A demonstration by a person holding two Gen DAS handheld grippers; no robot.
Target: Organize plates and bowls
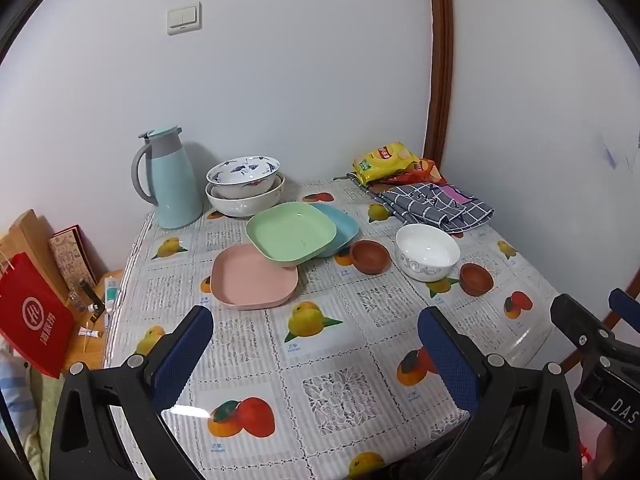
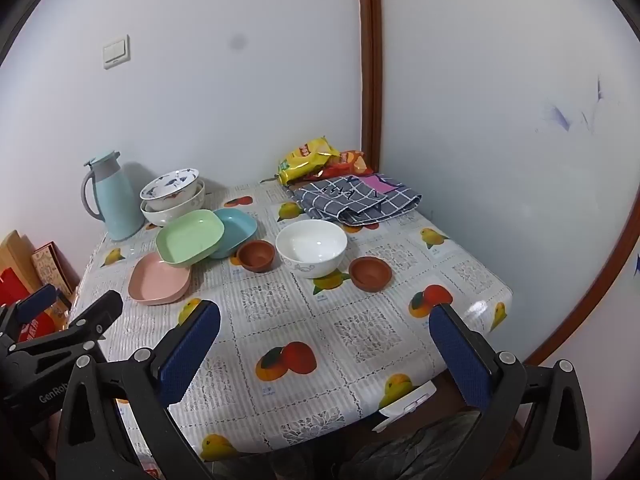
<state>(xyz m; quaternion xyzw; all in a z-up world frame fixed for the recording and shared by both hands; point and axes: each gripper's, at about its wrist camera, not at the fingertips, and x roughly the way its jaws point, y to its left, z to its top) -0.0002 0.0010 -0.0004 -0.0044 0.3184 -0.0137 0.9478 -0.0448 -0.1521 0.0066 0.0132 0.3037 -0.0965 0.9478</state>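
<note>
Both grippers hover over the near edge of the table (image 1: 360, 420), nothing touched. Left gripper (image 1: 316, 328): jaws spread wide, nothing between them. Right gripper (image 2: 326, 328): likewise spread wide and empty.

Dishes sit mid-table to far left. Three square plates with rounded corners, matte, apparently plastic: pink plate (image 1: 255, 281) lies flat and nearest; green plate (image 1: 291, 233) is tilted, its near edge resting on the pink one's far rim and its right part on the blue plate (image 1: 340, 226) beyond. Judged light, stiff, not fragile; the raised rim is the place to pinch, and the green one's lifted edge is the easiest start.

White bowl (image 1: 427, 251), glossy with a grey scroll pattern, stands right of the plates, flanked by two small brown cups (image 1: 370, 256), (image 1: 476, 278), matte like clay. Far left, a blue-patterned bowl (image 1: 243, 175) is nested in a larger white bowl (image 1: 244, 202), beside a pale blue jug (image 1: 172, 184).

The glazed bowls are judged heavier, slippery and breakable: grip across the wall at the rim, one pad inside, one outside, and set down softly. The cups look small and thick-walled, likely chippable.

The tablecloth looks glossy, so dishes may slide if pushed.
</note>
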